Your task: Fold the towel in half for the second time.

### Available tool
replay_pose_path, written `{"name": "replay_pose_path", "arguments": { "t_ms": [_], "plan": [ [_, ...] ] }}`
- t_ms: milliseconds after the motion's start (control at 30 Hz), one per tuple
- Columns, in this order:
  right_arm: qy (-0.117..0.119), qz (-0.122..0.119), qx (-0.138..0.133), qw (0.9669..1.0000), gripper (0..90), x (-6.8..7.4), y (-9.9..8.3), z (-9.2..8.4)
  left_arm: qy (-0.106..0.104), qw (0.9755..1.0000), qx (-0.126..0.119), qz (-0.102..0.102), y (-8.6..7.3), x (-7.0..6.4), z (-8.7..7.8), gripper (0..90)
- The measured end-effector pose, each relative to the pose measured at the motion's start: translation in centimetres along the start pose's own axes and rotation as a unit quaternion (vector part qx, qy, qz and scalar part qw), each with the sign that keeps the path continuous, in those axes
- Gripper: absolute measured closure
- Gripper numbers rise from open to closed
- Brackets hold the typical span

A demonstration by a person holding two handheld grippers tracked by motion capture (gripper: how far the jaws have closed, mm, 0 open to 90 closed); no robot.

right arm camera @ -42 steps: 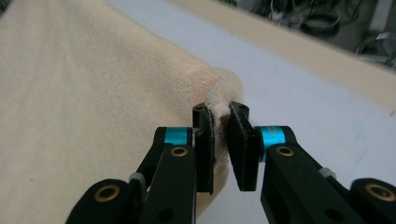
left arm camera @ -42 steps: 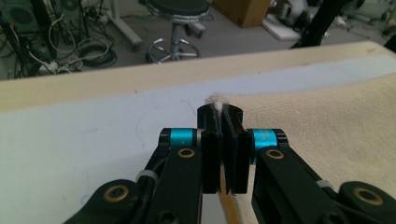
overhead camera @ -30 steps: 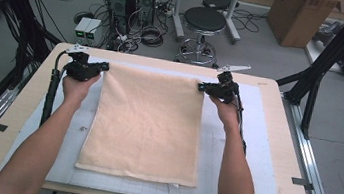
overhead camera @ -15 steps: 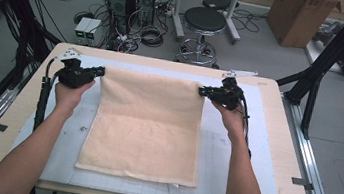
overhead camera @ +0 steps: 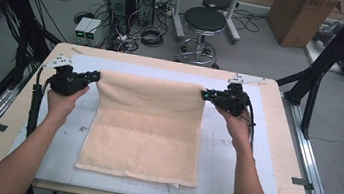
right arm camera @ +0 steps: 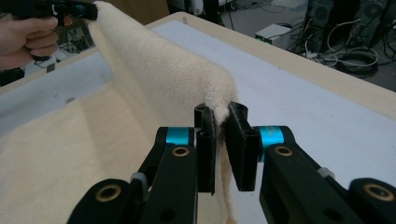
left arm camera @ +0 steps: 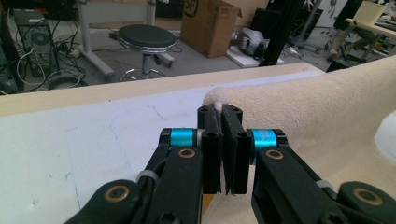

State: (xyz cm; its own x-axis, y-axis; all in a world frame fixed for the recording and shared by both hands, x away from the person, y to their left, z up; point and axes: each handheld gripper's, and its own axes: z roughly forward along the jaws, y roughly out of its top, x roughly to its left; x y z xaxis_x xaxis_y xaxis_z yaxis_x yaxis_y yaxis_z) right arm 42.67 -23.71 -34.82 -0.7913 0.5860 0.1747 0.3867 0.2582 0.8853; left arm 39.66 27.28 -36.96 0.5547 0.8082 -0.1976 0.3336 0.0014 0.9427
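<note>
Towel (overhead camera: pixel 146 124) far edge lifted since a second ago.
Left gripper (overhead camera: pixel 93 75) and right gripper (overhead camera: pixel 206 95) clench its ten and two o'clock corners, fold starting toward six.

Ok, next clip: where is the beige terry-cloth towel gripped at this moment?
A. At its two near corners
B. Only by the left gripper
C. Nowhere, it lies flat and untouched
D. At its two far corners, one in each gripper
D: the left gripper and the right gripper each pinch a far corner of the beige terry-cloth towel, lifting that edge off the white mat.
</note>
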Motion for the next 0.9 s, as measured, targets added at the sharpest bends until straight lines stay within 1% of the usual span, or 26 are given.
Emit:
{"name": "replay_pose_path", "arguments": {
  "t_ms": [33,133,267,300,433,500,600,633,700,767,800,833,900],
  "plan": [
    [0.001,-0.002,0.001,1.0000,82.6,0.1,-0.1,-0.1,-0.001,1.0000,-0.001,0.000,-0.1,-0.2,-0.1,86.4],
    [-0.001,-0.012,0.007,0.9999,83.2,0.6,-0.3,-0.5,-0.003,0.9999,-0.001,0.010,-0.3,-0.8,-0.4,86.4],
    [0.001,-0.014,0.010,0.9998,83.7,1.2,-0.8,-1.1,-0.005,0.9998,-0.002,0.019,-0.4,-1.2,-0.9,86.4],
    [0.001,-0.020,0.009,0.9998,83.8,1.2,-0.9,-1.2,-0.006,0.9998,-0.001,0.021,-0.5,-1.3,-1.1,86.4],
    [0.002,-0.025,0.011,0.9996,83.8,1.7,-1.2,-1.6,-0.008,0.9996,-0.002,0.025,-0.6,-1.6,-1.6,86.4],
    [0.003,-0.030,0.010,0.9995,83.8,1.9,-1.3,-1.8,-0.010,0.9996,-0.005,0.024,-0.7,-1.7,-1.9,86.4],
    [0.004,-0.030,0.014,0.9994,83.8,2.3,-1.3,-2.0,-0.013,0.9996,-0.005,0.025,-0.9,-1.9,-2.3,86.4],
    [0.003,-0.037,0.011,0.9993,83.8,2.4,-1.4,-2.1,-0.012,0.9996,-0.006,0.026,-1.0,-2.0,-2.5,86.4],
    [0.004,-0.037,0.012,0.9992,83.7,2.9,-1.5,-2.4,-0.014,0.9995,-0.007,0.028,-1.2,-2.2,-2.9,86.4],
    [0.005,-0.048,0.011,0.9988,83.8,3.3,-1.6,-2.6,-0.016,0.9993,-0.008,0.032,-1.4,-2.5,-3.4,86.4],
    [0.006,-0.048,0.010,0.9988,83.8,3.6,-1.8,-2.7,-0.018,0.9993,-0.008,0.033,-1.5,-2.6,-3.6,86.4],
    [0.006,-0.052,0.009,0.9986,83.8,3.8,-1.9,-2.9,-0.020,0.9991,-0.007,0.037,-1.5,-2.7,-3.8,86.4],
    [0.010,-0.050,0.012,0.9986,83.8,4.4,-2.3,-3.2,-0.021,0.9987,-0.007,0.045,-1.8,-3.0,-4.3,86.3]
  ]
}}
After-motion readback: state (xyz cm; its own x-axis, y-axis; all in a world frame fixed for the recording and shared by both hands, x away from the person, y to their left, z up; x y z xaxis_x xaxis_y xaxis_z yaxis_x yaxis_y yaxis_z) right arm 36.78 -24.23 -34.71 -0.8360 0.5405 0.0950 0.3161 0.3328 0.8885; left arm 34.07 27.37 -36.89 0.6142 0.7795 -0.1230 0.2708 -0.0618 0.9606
